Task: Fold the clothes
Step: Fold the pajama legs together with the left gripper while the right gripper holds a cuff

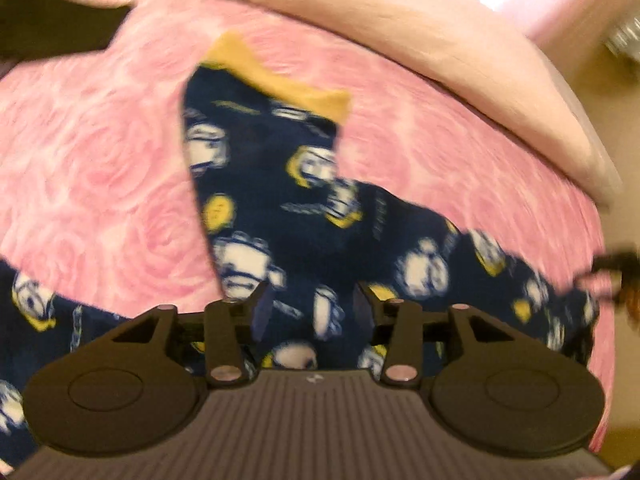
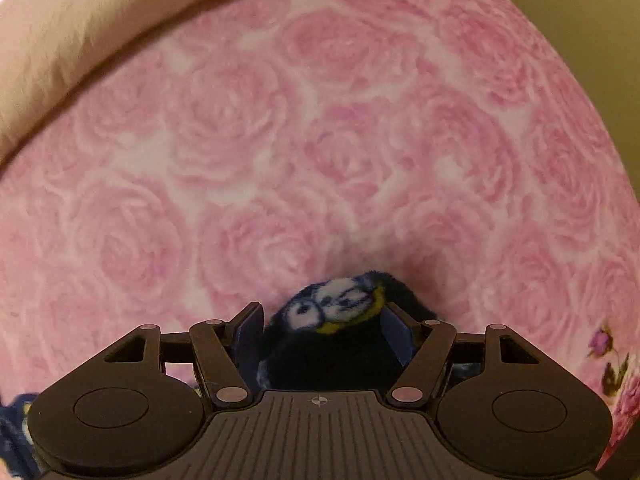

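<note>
Navy fleece pants (image 1: 280,208) with white and yellow prints and a yellow band (image 1: 276,76) lie spread on the pink rose bedspread (image 1: 100,168). My left gripper (image 1: 312,300) hovers open just above the middle of the cloth, which shows flat between its fingers. One end of the pants stretches right towards a blurred dark shape (image 1: 616,272) at the bed's edge. In the right wrist view a bunched hump of the same navy fleece (image 2: 340,312) stands up between the fingers of my right gripper (image 2: 324,320), which is shut on it with the fingers held wide by the thick cloth.
A pale cream pillow or duvet (image 1: 420,28) runs along the far side of the bed (image 2: 48,40). A dark garment (image 1: 52,24) lies at the far left corner. The bedspread (image 2: 320,120) stretches ahead of the right gripper; the bed's edge drops off at right.
</note>
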